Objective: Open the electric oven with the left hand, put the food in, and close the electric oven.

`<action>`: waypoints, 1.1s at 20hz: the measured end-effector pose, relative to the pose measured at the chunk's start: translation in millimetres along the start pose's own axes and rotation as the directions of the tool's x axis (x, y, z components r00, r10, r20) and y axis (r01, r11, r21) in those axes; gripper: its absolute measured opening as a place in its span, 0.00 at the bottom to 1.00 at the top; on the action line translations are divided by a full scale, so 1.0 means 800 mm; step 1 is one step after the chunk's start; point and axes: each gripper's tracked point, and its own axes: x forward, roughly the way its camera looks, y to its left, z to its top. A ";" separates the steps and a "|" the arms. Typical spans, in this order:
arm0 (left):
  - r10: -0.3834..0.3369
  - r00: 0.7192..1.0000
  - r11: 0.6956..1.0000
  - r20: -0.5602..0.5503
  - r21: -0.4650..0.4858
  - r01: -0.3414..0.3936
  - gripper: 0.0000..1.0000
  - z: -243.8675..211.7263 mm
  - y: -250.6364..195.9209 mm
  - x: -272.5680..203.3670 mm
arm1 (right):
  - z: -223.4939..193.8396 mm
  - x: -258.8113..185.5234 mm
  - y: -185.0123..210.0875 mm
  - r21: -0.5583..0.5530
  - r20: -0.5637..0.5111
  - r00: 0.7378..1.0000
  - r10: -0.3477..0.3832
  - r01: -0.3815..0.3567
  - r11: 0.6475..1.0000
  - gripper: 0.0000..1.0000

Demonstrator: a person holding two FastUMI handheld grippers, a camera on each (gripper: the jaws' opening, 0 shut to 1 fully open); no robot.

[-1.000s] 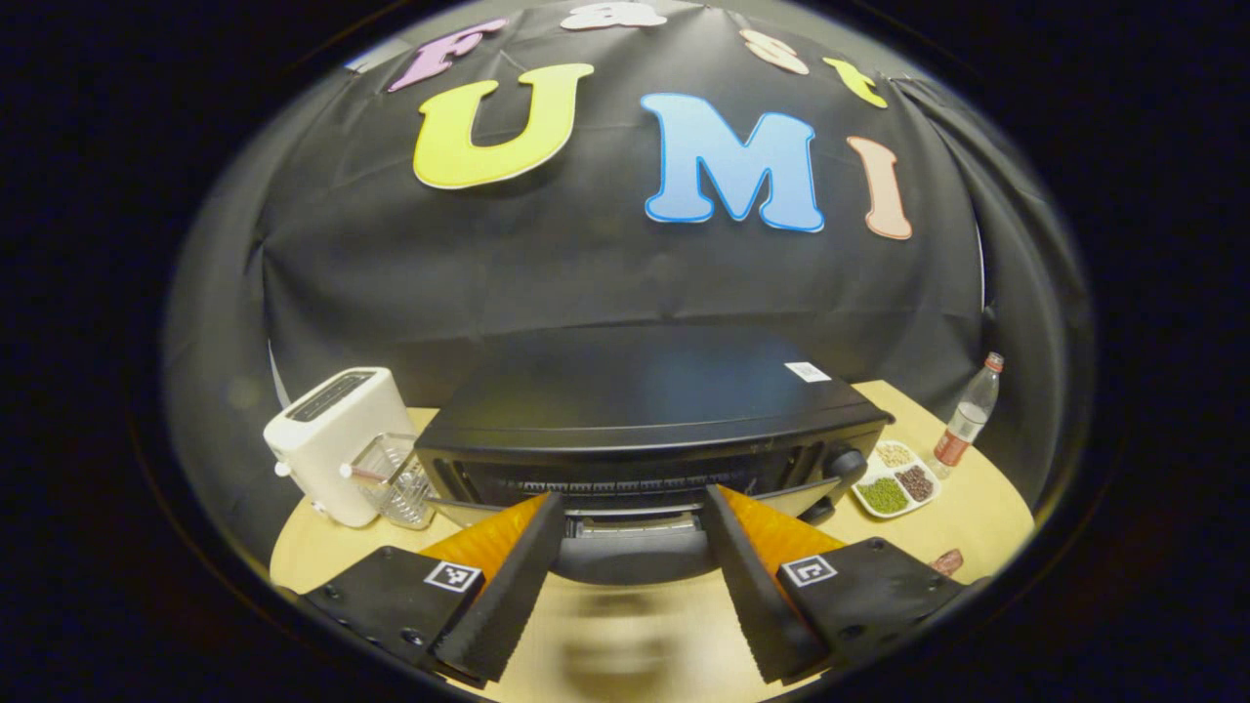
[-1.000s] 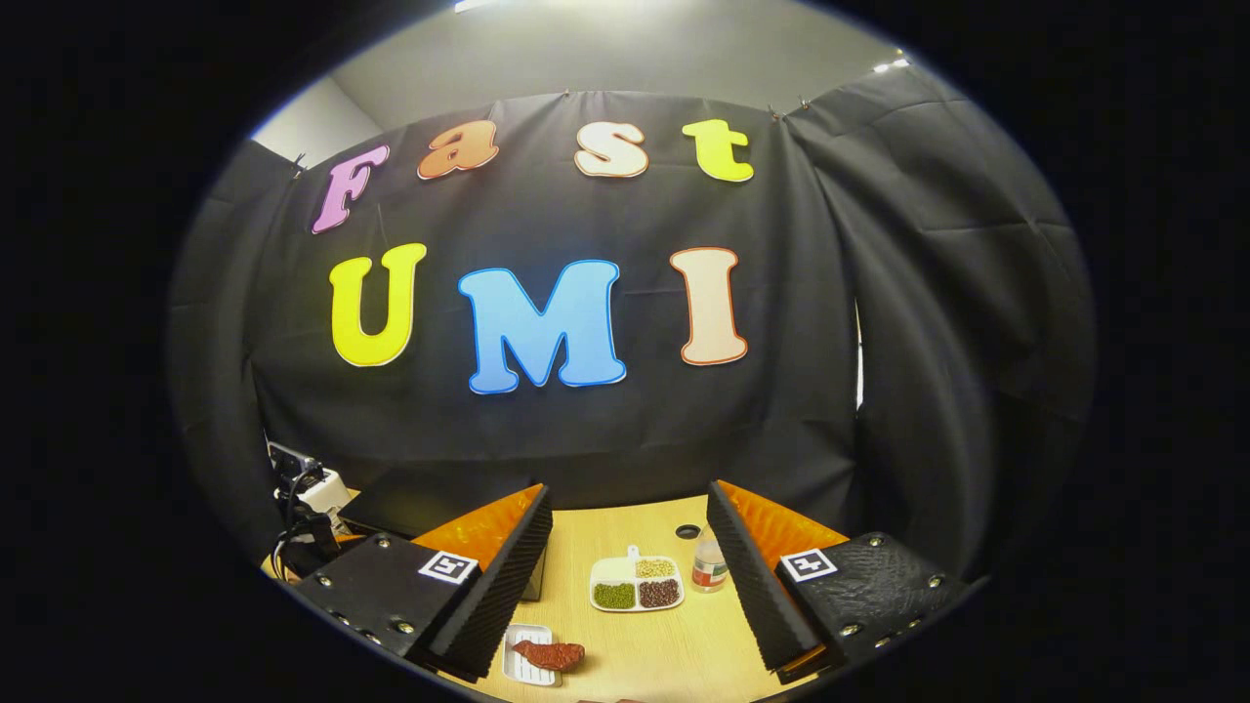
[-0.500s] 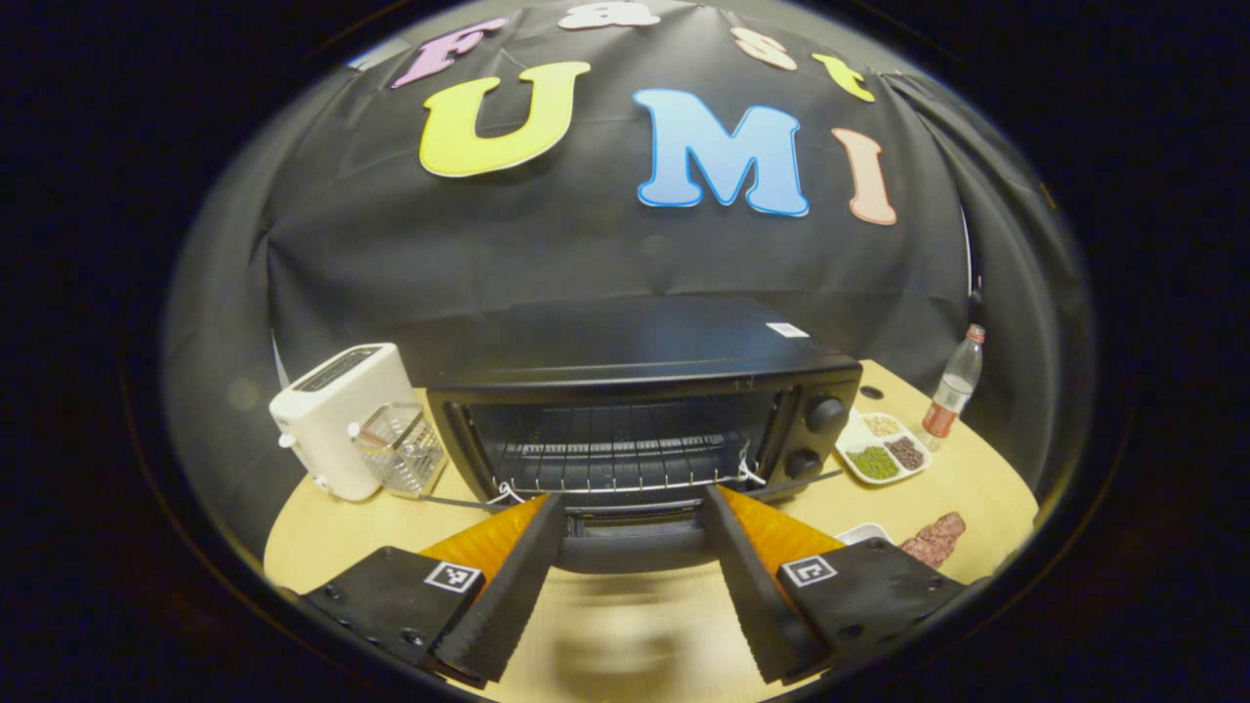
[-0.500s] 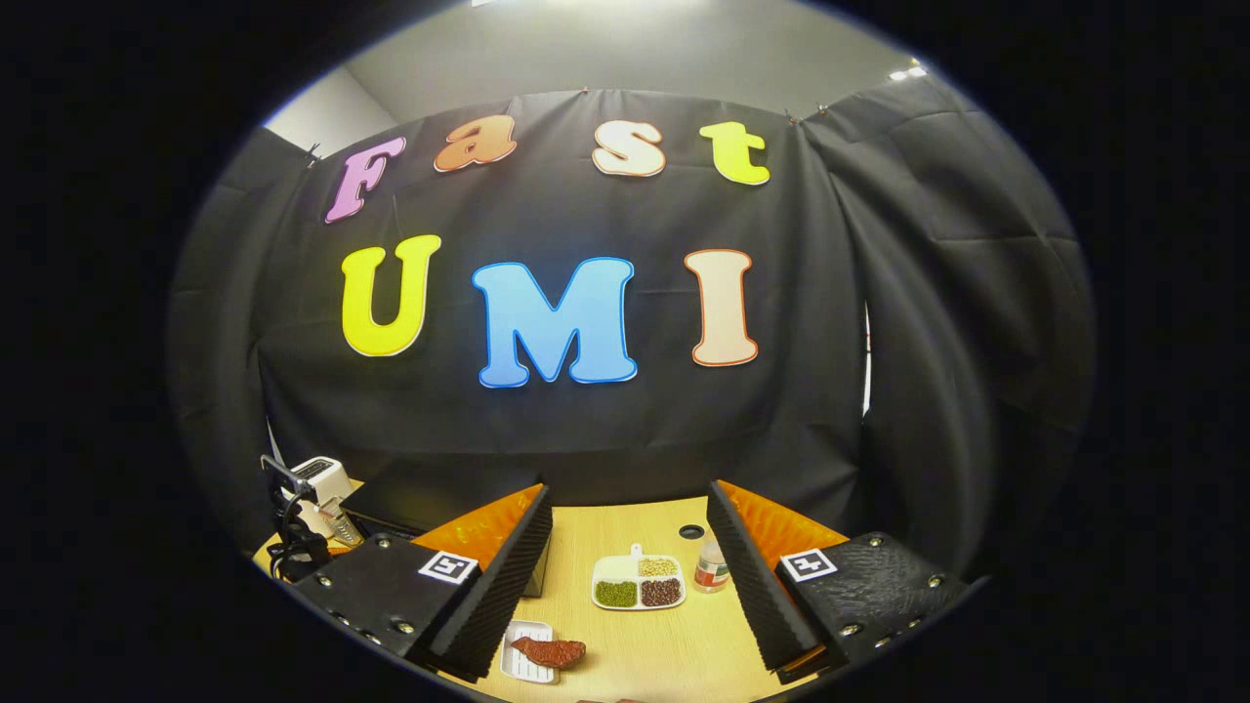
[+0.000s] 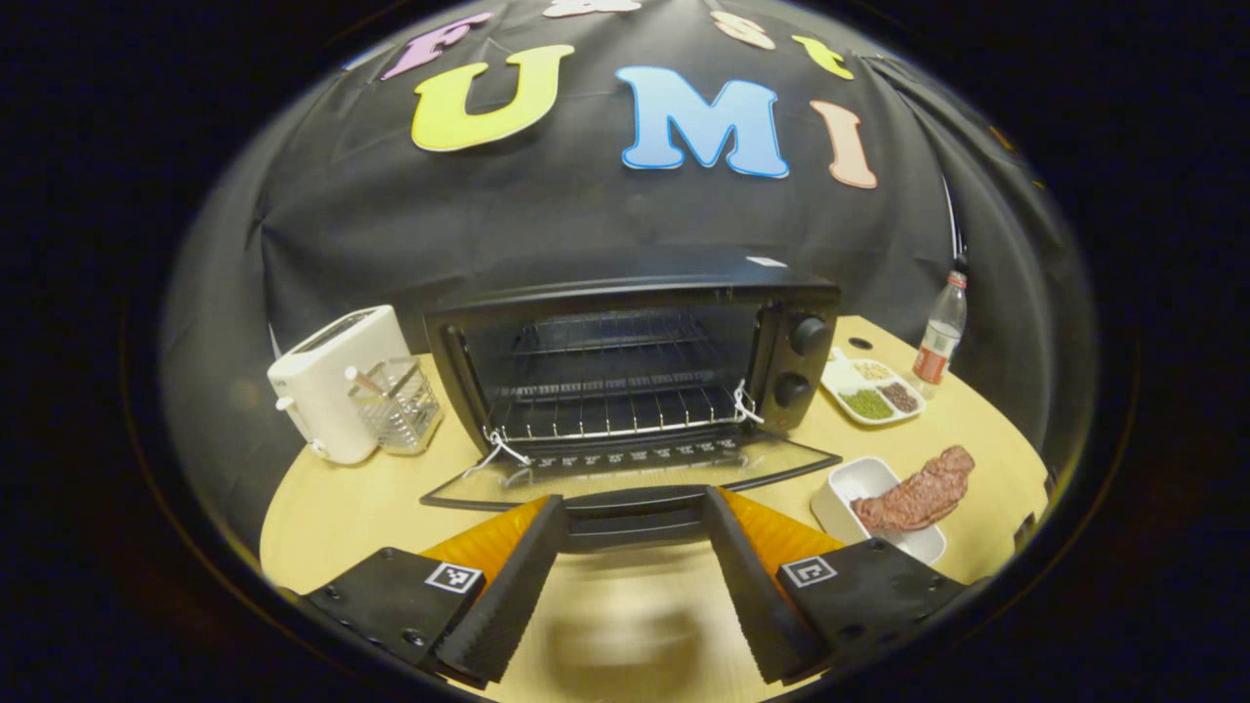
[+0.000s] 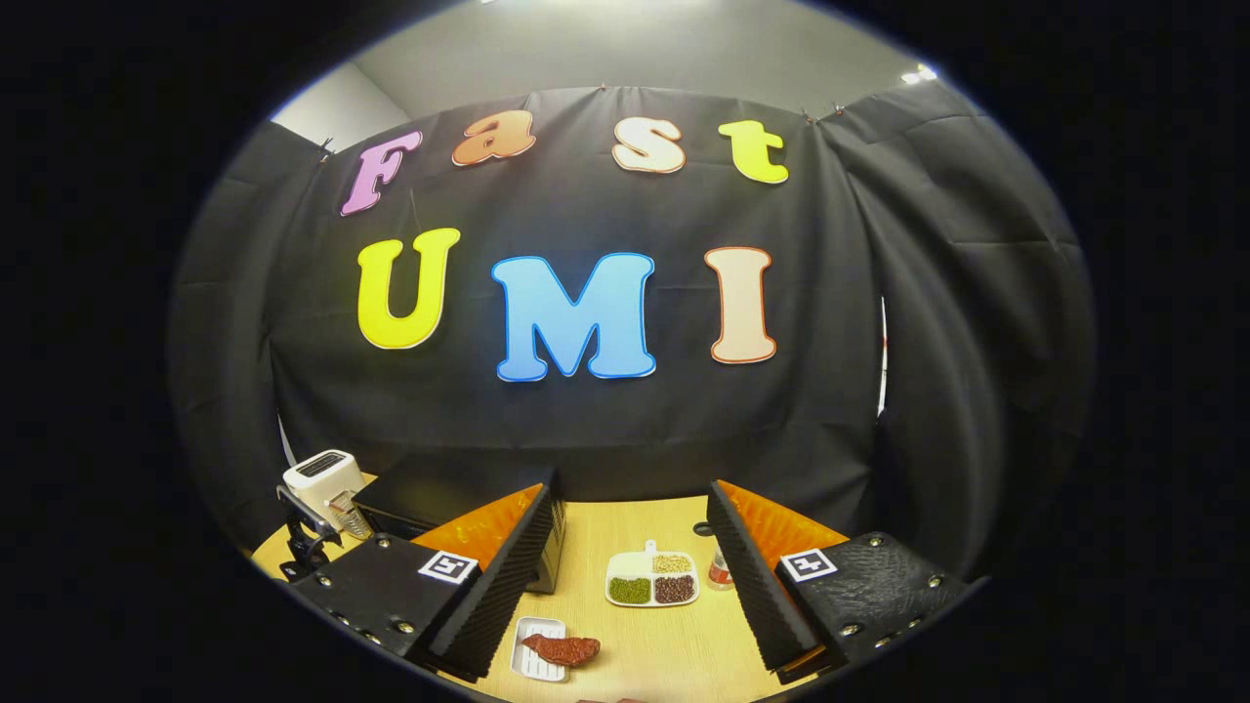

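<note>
Oven [image 5: 625,361] door [image 5: 635,467] now swung fully down, flat at 12 o'clock of left gripper [image 5: 633,586]; a second ago it was barely cracked. Left jaws apart, straddling the handle [image 5: 633,508], not clamped. Right gripper [image 6: 633,586] spread, empty. Meat [image 5: 916,495] on its white tray [image 5: 848,483] at 3 o'clock. Opening looks done; loading next.

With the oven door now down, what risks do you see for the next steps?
The meat hangs over the rim of its small white tray, so a careless grasp may drop it. The lowered oven door sticks out toward the left gripper, whose fingers flank its handle; lifting away may swing it up.
</note>
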 end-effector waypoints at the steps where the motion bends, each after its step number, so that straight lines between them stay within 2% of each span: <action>1: -0.017 1.000 1.000 -0.024 -0.010 0.017 1.00 -0.016 -0.001 0.000 | -0.001 -0.001 0.002 0.000 -0.003 1.000 0.002 -0.002 1.000 0.97; 2: -0.021 0.998 1.000 -0.055 -0.018 0.020 0.96 -0.033 0.002 0.002 | -0.001 -0.002 0.005 -0.002 -0.004 1.000 0.004 -0.004 1.000 0.97; 3: -0.009 0.996 1.000 -0.086 -0.024 0.007 1.00 -0.049 0.010 0.002 | -0.001 -0.003 0.007 -0.009 -0.004 1.000 0.004 -0.004 1.000 0.97; 4: 0.007 0.997 0.999 -0.080 -0.036 -0.010 0.96 -0.051 0.020 0.001 | -0.002 -0.005 0.009 -0.019 -0.004 1.000 0.005 -0.005 1.000 0.97; 5: 0.013 0.998 0.998 -0.057 -0.057 -0.016 1.00 -0.044 0.024 0.001 | -0.001 -0.008 0.012 -0.030 -0.002 1.000 0.005 -0.005 1.000 0.97; 7: 0.027 1.000 0.997 -0.001 -0.074 -0.027 1.00 -0.020 0.038 -0.016 | -0.003 -0.013 0.017 -0.041 -0.002 1.000 0.004 -0.004 0.999 0.97; 8: 0.030 0.999 0.996 0.028 -0.081 -0.028 0.96 -0.004 0.043 -0.026 | -0.006 -0.014 0.020 -0.039 -0.007 1.000 0.006 -0.006 0.999 0.97; 9: 0.034 0.997 0.996 0.068 -0.087 -0.028 0.96 0.017 0.051 -0.039 | -0.009 -0.016 0.024 -0.035 -0.012 1.000 0.009 -0.009 0.999 0.97; 10: 0.034 0.994 0.996 0.107 -0.091 -0.024 1.00 0.040 0.055 -0.051 | -0.013 -0.017 0.028 -0.033 -0.019 1.000 0.011 -0.012 0.999 0.97; 11: 0.031 0.989 0.996 0.145 -0.092 -0.018 0.96 0.061 0.056 -0.065 | -0.017 -0.017 0.031 -0.029 -0.028 0.999 0.016 -0.017 0.999 0.97; 12: 0.027 0.983 0.996 0.182 -0.089 -0.011 0.96 0.083 0.059 -0.080 | -0.026 -0.018 0.035 -0.023 -0.046 0.999 0.026 -0.027 0.999 0.97; 13: 0.023 0.974 0.997 0.225 -0.082 -0.005 1.00 0.106 0.060 -0.096 | -0.034 -0.018 0.038 -0.016 -0.066 0.997 0.037 -0.038 0.999 0.97; 18: 0.024 0.916 0.999 0.401 -0.054 -0.002 0.96 0.212 0.067 -0.180 | -0.087 -0.007 0.031 0.051 -0.178 0.981 0.074 -0.066 0.996 0.97; 20: 0.032 0.883 0.998 0.467 -0.065 -0.002 0.95 0.253 0.065 -0.216 | -0.116 0.001 0.021 0.051 -0.231 0.969 0.087 -0.077 0.996 0.97; 22: 0.047 0.852 0.997 0.521 -0.082 -0.005 0.98 0.290 0.063 -0.242 | -0.144 0.009 0.007 0.062 -0.273 0.958 0.090 -0.076 0.995 0.97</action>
